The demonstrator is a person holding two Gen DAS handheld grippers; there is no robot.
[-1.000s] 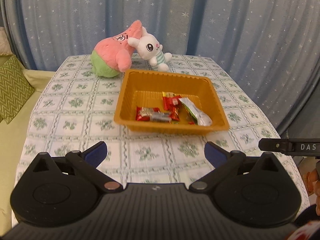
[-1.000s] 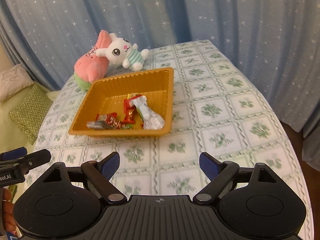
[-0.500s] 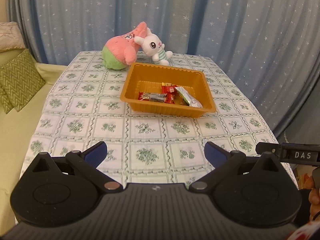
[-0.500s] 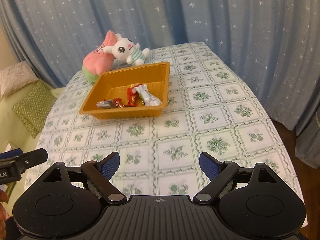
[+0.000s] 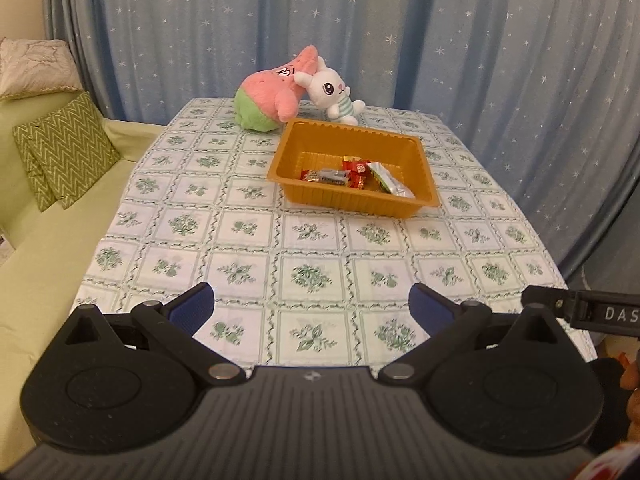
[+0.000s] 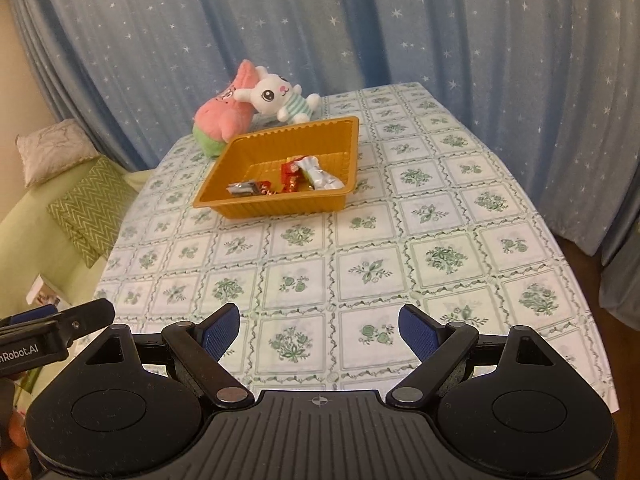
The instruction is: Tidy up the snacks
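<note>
An orange plastic tray point(image 5: 416, 148) point(image 6: 340, 128) sits far back on the table, and several wrapped snacks point(image 5: 352, 174) point(image 6: 296, 178) lie inside it: red wrappers, a silver one and a white-green packet. My left gripper point(image 5: 311, 307) hovers open over the table's near edge, far short of the tray, with nothing between its blue pads. In the right wrist view my right gripper point(image 6: 319, 328) is open and empty too, equally far from the tray. Each gripper's tip shows at the edge of the other's view.
A pink and green plush point(image 5: 272, 92) point(image 6: 224, 114) and a white bunny plush point(image 5: 332, 94) point(image 6: 276, 96) lean together behind the tray. A green sofa with zigzag cushions point(image 5: 64, 156) point(image 6: 92, 208) borders the table's left side. Blue starry curtains point(image 5: 400, 28) hang behind. The floral tablecloth point(image 5: 240, 232) covers the table.
Both grippers have pulled back from the tray and risen slightly; the tray and plush toys look smaller and farther, and more tablecloth shows in front. Jaws stay the same width.
</note>
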